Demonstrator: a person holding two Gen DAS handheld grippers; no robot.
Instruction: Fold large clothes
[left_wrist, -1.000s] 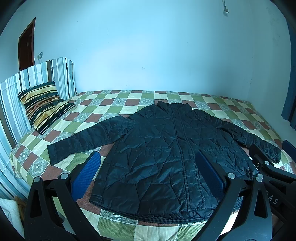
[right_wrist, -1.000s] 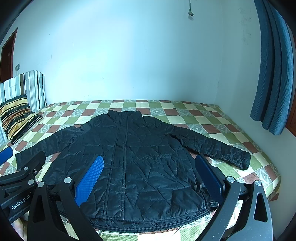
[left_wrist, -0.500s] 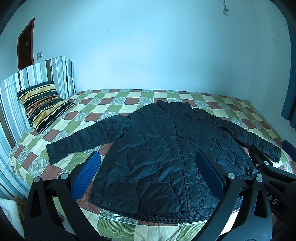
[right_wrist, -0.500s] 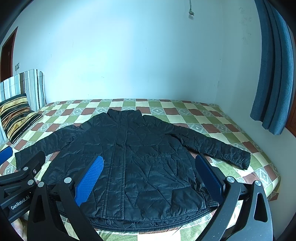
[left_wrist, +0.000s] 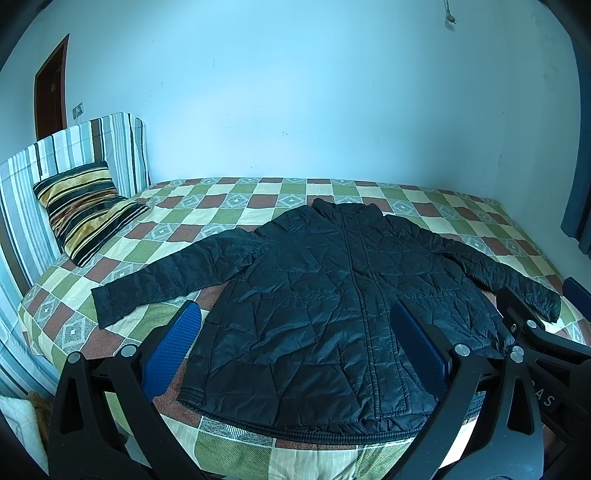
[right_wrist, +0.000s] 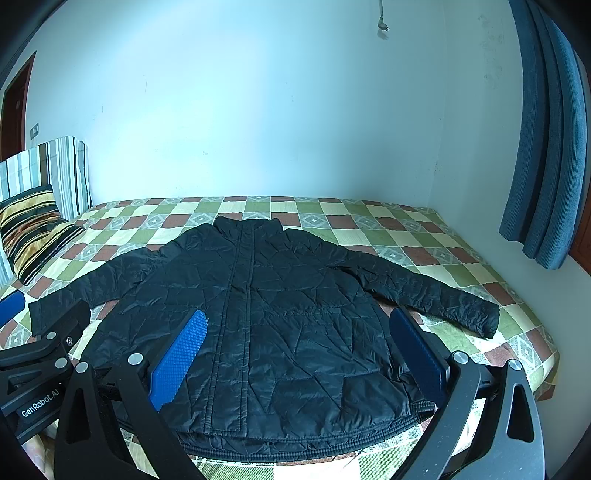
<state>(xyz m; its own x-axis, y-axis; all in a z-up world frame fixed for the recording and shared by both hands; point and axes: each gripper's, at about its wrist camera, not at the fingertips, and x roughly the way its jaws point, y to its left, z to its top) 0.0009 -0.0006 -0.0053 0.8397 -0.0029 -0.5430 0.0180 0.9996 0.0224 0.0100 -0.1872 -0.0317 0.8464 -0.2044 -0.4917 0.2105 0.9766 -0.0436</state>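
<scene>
I count one black quilted jacket (left_wrist: 343, 295) on the bed (left_wrist: 229, 206), lying flat and face up with its front closed, collar toward the far wall and hem at the near edge of the checked bedspread. Its two sleeves are spread out to either side: one sleeve (left_wrist: 166, 280) reaches toward the headboard side, the other sleeve (right_wrist: 424, 291) toward the curtain side, each cuff resting on the cover. My left tool (left_wrist: 295, 339) hangs above the hem with its two blue pads (left_wrist: 173, 347) wide apart and nothing between them; I see no contact with the fabric. My right tool (right_wrist: 295, 343) is likewise spread, its two blue pads (right_wrist: 181, 354) apart and empty, poised over the lower front of the jacket. Each tool shows at the edge of the other's view, so the two sit side by side. I see one striped pillow (left_wrist: 85, 206) leaning against one striped headboard (left_wrist: 74, 147), well apart from the jacket, one blue curtain (right_wrist: 543, 147) hanging at the right, and one dark door (left_wrist: 51, 85) beyond the headboard.
</scene>
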